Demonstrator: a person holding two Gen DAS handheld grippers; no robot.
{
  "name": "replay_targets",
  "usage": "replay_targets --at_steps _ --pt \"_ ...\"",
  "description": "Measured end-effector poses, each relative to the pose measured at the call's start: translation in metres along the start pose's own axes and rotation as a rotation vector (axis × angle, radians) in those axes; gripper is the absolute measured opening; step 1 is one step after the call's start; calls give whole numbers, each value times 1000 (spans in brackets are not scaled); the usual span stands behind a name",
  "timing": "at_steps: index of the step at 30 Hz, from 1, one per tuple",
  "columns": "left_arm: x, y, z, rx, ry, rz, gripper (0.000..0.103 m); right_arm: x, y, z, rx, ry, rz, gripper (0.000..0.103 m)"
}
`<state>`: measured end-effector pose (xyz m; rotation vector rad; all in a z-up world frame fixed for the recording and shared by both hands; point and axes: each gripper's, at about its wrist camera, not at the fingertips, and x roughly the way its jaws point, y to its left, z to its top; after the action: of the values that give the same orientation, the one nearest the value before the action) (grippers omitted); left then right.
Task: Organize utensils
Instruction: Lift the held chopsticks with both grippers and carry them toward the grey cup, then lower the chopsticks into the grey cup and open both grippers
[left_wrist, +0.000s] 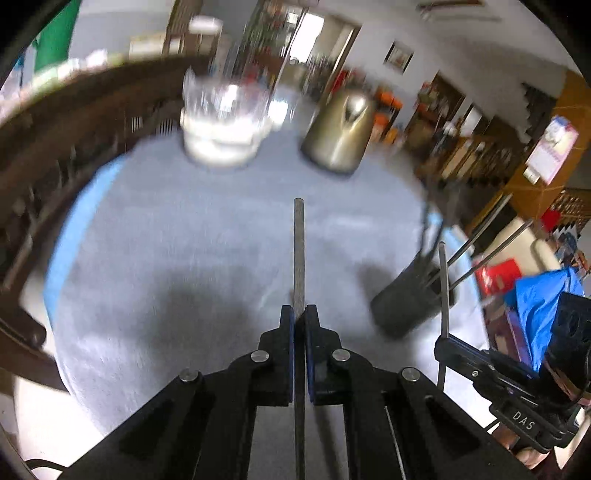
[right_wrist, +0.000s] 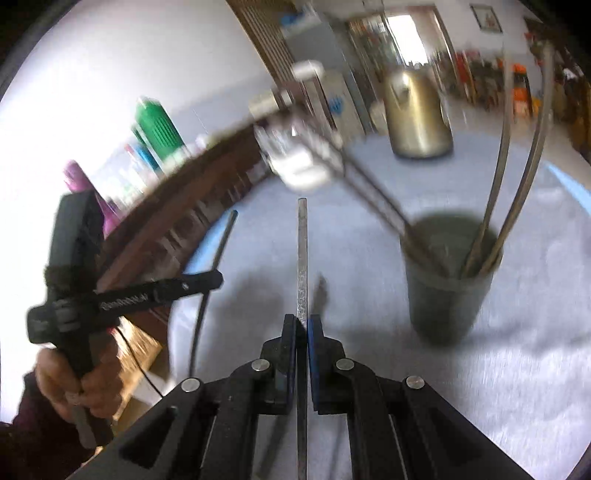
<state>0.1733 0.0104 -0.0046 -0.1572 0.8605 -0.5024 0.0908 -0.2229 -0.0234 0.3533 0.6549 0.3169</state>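
Observation:
My left gripper (left_wrist: 299, 314) is shut on a thin metal chopstick (left_wrist: 299, 251) that points forward above the grey tablecloth (left_wrist: 184, 240). To its right, a dark cup (left_wrist: 406, 302) holds several metal chopsticks. Beside that cup, my right gripper (left_wrist: 441, 341) grips another chopstick (left_wrist: 443, 280). In the right wrist view, my right gripper (right_wrist: 302, 321) is shut on its chopstick (right_wrist: 302, 258). The dark cup (right_wrist: 447, 291) stands to the right with several chopsticks leaning in it. At the left a hand (right_wrist: 74, 380) holds my left gripper (right_wrist: 218, 277) with its chopstick (right_wrist: 221, 243).
A white-based clear container (left_wrist: 221, 122) and a metallic kettle (left_wrist: 343, 129) stand at the far side of the table. Dark wooden furniture (left_wrist: 74, 129) runs along the left. A blue bag (left_wrist: 539, 306) lies off the table's right edge. The picture is motion-blurred.

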Motion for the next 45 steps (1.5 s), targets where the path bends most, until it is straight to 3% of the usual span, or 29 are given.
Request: replay_targets --at_steps 8,15,22,28,38,45 --pt "-61 -36 8 55 -298 -59 6 -67 0 22 -33 -309 7 6" --pt "-84 -55 18 59 -404 -118 6 -82 -16 45 24 -418 -28 6" --pt "-89 -82 37 82 -451 -157 6 -90 -30 71 50 -493 -43 6" --pt "-87 -90 33 85 -465 -158 6 -86 -36 83 63 -567 -56 6" --pt "-88 -80 18 44 -430 -126 6 -57 -44 96 62 -642 -262 6" --pt "-92 -79 12 40 -439 -119 6 -30 -28 97 -29 -687 -411 6"
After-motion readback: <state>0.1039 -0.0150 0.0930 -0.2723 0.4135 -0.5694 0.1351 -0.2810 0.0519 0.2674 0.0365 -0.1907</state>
